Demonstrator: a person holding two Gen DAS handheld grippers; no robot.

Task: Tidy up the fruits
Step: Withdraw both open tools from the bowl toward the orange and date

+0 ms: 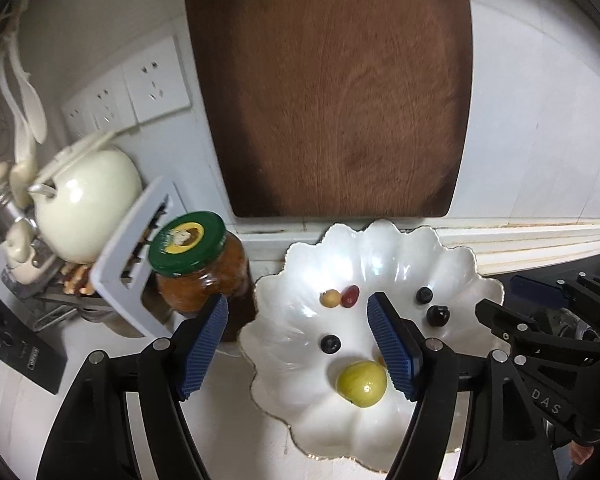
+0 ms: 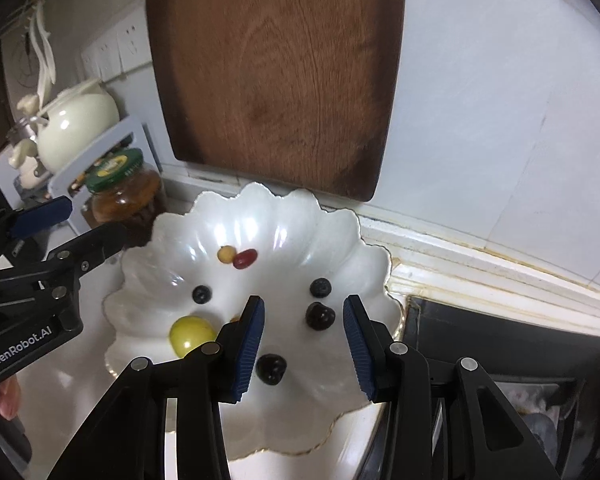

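The fruits all sit in the white scalloped dish (image 2: pixel 204 216) on the tabletop (image 1: pixel 228 432), pushed up close to the wall where a wooden board (image 2: pixel 276 80) leans out of the way. I count a yellow-green plum (image 2: pixel 191 335) at the near left, two blueberries (image 2: pixel 201 294) to either side of the middle, a tiny yellow berry (image 2: pixel 225 255) touching a red one (image 2: pixel 245 259) at the far side, and two dark cherries (image 2: pixel 319 316) toward the near right. They lie scattered rather than heaped, which I take to mean each was set down singly.

The left claw (image 1: pixel 298 344) hangs over the dish's left edge with its blue pads well apart and nothing between them; the plum lies just beside its right pad. The right claw (image 2: pixel 304 344) is also parted and empty, hovering above the two cherries, one of which sits just beside its left pad. Both point steeply down at the dish (a fair sign, I'd judge, that each has let a fruit go there).

A green-lidded jar (image 1: pixel 202 268) stands just left of the dish, beside a cream teapot (image 1: pixel 88 208) on a rack, well clear of the work.
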